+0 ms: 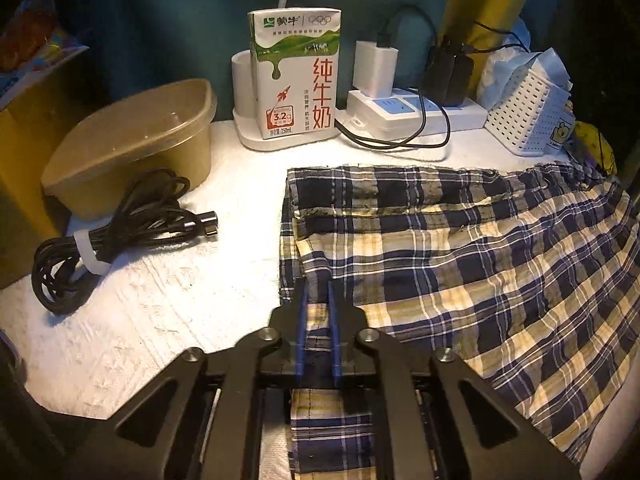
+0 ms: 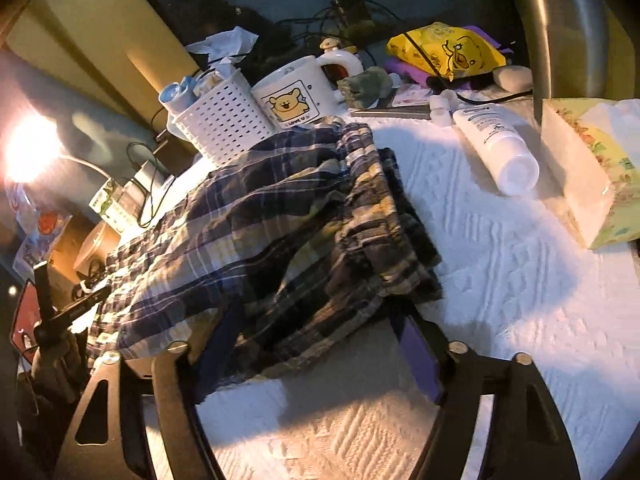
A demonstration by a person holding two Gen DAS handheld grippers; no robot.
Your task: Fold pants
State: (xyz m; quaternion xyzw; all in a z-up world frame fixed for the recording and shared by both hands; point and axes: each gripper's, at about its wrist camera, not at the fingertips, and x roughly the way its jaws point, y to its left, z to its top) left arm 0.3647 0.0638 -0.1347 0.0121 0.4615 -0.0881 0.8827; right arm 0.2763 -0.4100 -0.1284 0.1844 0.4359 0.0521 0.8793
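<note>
Pinching plaid pants point(image 1: 460, 248), left tongs point(image 1: 318, 292); right tongs point(image 2: 316, 320) agape; carton point(image 1: 296, 76) reading "纯牛奶", "3.2g"

Looks like somebody's cluttered desk at home, maybe a dorm or bedroom corner. A white textured cloth point(image 1: 168, 304) covers the top, and the far edge is packed with everyday stuff: a milk carton point(image 1: 296, 76), a power strip point(image 1: 416, 110) with chargers plugged in, a cartoon mug point(image 2: 298, 96), a tissue box point(image 2: 592, 176), a lotion bottle point(image 2: 496, 144) and a lit desk lamp point(image 2: 28, 148) on the left.
</note>
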